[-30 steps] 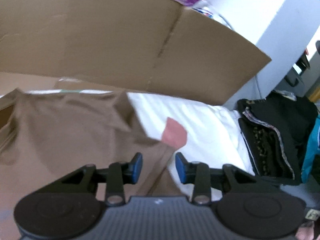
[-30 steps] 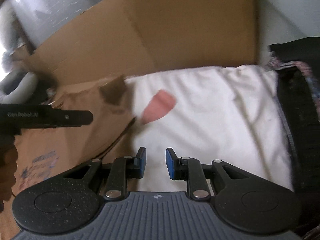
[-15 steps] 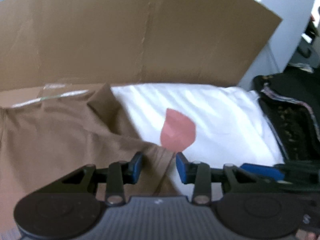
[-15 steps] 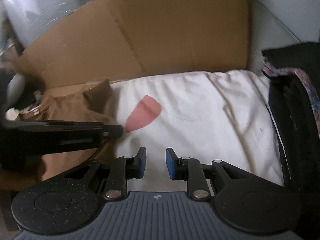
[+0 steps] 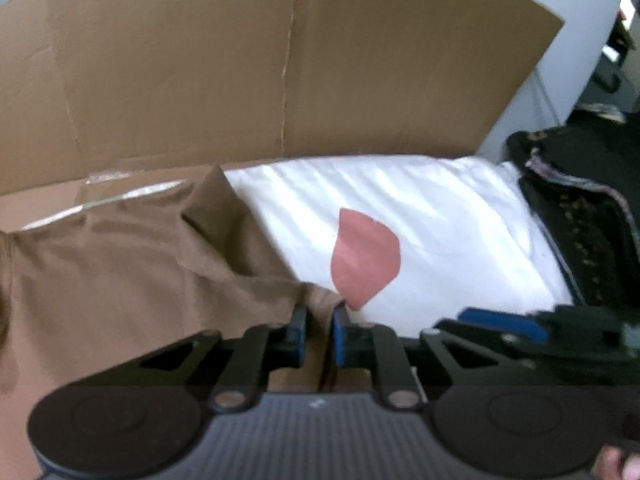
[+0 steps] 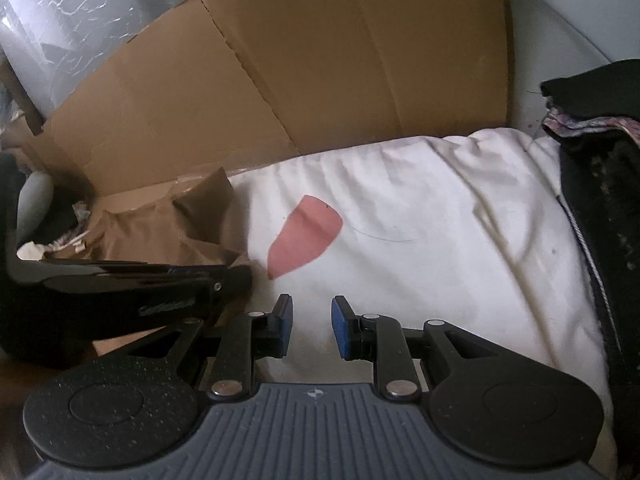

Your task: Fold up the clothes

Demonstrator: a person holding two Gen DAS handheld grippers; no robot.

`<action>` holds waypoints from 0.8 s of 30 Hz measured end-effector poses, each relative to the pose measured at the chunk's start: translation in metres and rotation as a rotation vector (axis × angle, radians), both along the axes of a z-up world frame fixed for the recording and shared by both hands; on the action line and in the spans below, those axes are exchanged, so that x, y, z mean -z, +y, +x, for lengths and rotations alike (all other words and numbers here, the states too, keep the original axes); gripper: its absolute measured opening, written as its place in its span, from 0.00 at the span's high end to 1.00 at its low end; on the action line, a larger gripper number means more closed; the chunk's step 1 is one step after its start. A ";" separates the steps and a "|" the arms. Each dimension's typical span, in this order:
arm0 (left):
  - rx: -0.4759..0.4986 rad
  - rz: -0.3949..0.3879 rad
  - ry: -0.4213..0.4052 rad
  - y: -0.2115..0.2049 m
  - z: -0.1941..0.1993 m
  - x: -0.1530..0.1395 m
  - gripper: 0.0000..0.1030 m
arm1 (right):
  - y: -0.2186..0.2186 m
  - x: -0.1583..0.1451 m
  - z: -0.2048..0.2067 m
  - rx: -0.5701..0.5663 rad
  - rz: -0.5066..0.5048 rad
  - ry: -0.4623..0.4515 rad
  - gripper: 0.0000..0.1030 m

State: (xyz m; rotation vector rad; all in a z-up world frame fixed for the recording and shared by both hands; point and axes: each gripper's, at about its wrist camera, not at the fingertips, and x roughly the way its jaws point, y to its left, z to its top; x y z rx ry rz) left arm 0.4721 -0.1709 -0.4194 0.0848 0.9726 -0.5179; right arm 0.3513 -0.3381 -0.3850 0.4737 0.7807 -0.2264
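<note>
Each black gripper (image 6: 308,326) has blue pads (image 6: 285,322), silver screws, ribbed grey body.

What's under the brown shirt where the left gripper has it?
The brown shirt lies on flattened cardboard, and its edge overlaps the white cushion beside the pink patch. Anything else beneath it is covered. The left gripper pinches its hem.

Soft daylight, motion blur, fisheye warping

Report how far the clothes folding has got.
Done: nothing looks folded; the brown garment lies rumpled, one corner flipped up. In hand: the left tongs have pinched its edge beside the white pillow. Left: every fold. The right tongs are open, empty.
</note>
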 end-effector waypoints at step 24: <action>-0.227 -0.208 0.068 0.143 -0.004 -0.008 0.94 | 0.028 -0.013 0.080 -0.166 -0.133 -0.021 0.73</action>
